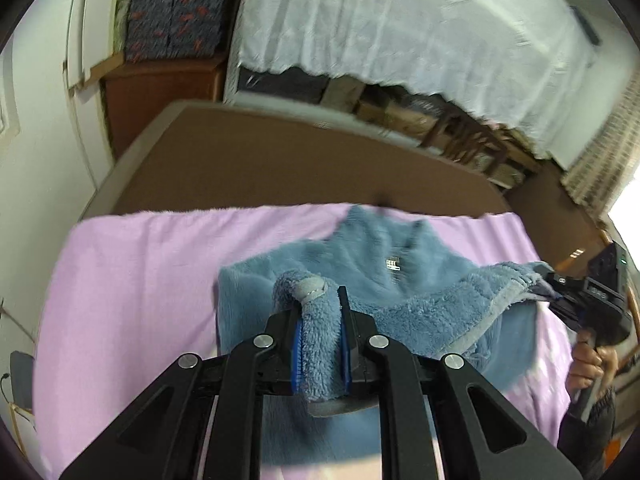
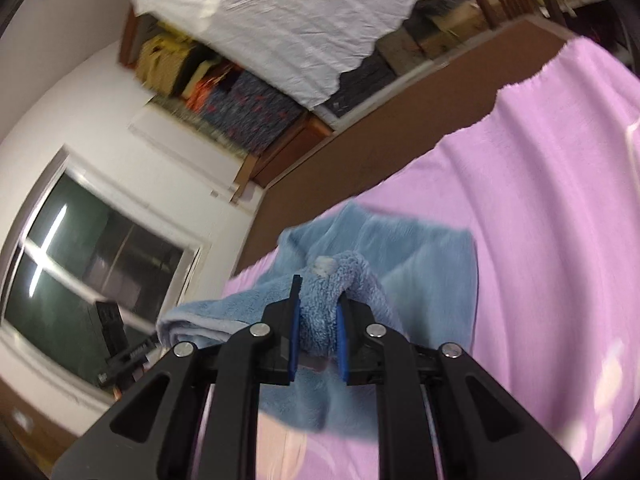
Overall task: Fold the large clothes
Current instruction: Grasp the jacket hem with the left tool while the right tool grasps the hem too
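Observation:
A blue fleece garment (image 1: 372, 272) lies on a pink blanket (image 1: 132, 280), collar and label away from me. My left gripper (image 1: 320, 304) is shut on a bunched hem corner of the fleece and holds it above the blanket. My right gripper (image 2: 318, 296) is shut on the other hem corner, also lifted. The right gripper (image 1: 560, 292) shows at the right in the left wrist view, with the grey-trimmed hem stretched between the two. The fleece (image 2: 420, 264) hangs folded back over itself in the right wrist view.
The pink blanket (image 2: 540, 200) covers a brown table (image 1: 280, 168). Behind stand shelves under a white sheet (image 1: 400, 20), folded patterned fabric (image 1: 176, 16) and wooden chairs (image 1: 472, 136). A dark window (image 2: 92, 280) is on the wall at left.

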The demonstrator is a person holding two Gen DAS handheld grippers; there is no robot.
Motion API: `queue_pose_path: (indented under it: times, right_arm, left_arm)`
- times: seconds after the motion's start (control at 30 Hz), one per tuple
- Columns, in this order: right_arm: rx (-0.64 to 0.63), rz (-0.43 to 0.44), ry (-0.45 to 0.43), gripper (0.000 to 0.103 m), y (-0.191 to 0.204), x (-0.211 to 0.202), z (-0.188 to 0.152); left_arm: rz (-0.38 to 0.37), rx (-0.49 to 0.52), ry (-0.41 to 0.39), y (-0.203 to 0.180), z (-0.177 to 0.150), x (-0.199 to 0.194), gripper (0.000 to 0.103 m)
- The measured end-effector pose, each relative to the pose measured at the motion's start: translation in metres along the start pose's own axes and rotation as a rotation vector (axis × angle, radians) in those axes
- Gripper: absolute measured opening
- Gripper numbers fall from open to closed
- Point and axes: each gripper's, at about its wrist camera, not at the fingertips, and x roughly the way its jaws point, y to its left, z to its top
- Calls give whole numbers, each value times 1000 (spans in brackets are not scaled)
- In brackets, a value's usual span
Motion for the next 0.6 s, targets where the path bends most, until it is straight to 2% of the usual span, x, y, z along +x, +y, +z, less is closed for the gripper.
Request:
queue_pose_path:
  times: [0.1,0.17,0.27,0.4,0.6]
  right_arm:
    - [88,-25,-2,13,-29,34,16]
    - [118,-53,7,13,-44,49,15]
    - [135,-67,28,13,-63,65,10]
    - [132,-52,28,13,-66,68,9]
    - [127,-43,33,12,-68,69,7]
  left_arm:
    - [27,-40,58,13,1,43,15]
    - [21,-52,56,21,-2,60,15]
    - [25,-6,23,19,-8,57,16]
    - [48,30,-3,16,-13,56,17]
    - [43,33,-3,13,-15,51,18]
